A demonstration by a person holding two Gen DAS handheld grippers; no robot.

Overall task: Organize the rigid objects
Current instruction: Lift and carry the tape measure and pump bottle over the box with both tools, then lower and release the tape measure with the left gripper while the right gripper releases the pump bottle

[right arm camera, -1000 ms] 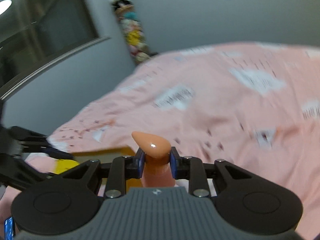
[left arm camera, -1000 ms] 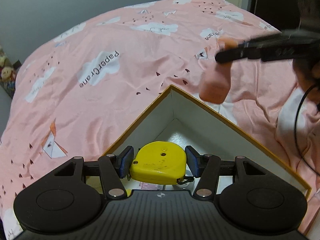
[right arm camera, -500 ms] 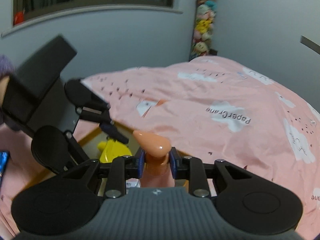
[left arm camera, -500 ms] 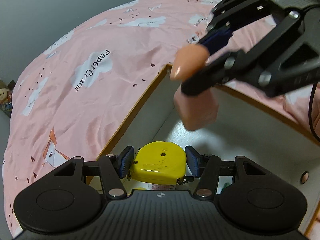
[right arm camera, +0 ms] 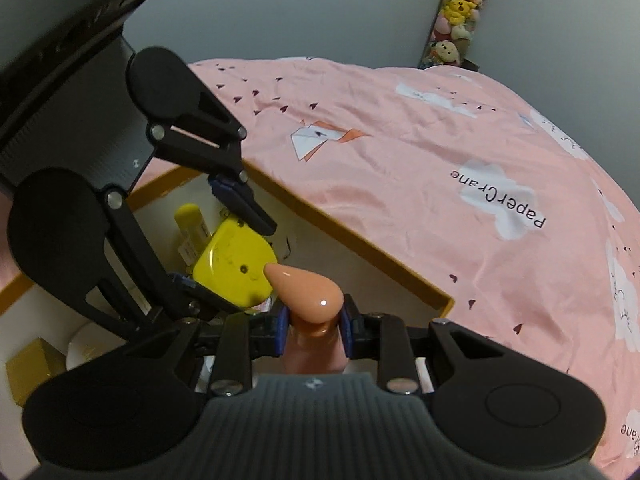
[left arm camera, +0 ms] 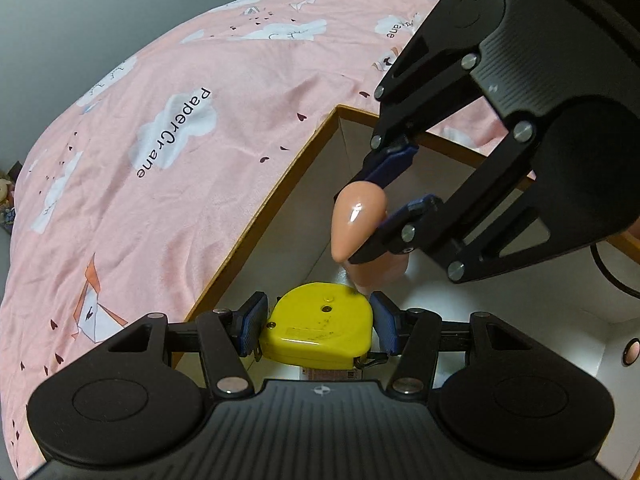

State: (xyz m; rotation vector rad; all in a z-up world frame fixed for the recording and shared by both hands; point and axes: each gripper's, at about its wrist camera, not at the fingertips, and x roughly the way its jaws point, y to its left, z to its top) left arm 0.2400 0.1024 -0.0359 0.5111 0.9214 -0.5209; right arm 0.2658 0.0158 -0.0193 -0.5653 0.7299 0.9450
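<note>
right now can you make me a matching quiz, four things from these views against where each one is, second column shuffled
Things:
1. tape measure
2. pink bottle
3. yellow tube
4. plush toys

Places:
A. lying in the box, behind the left gripper
B. stacked against the far wall
C. clamped in the left gripper
D. clamped in the right gripper

Pairs: 1-C, 2-D, 3-A, 4-B
</note>
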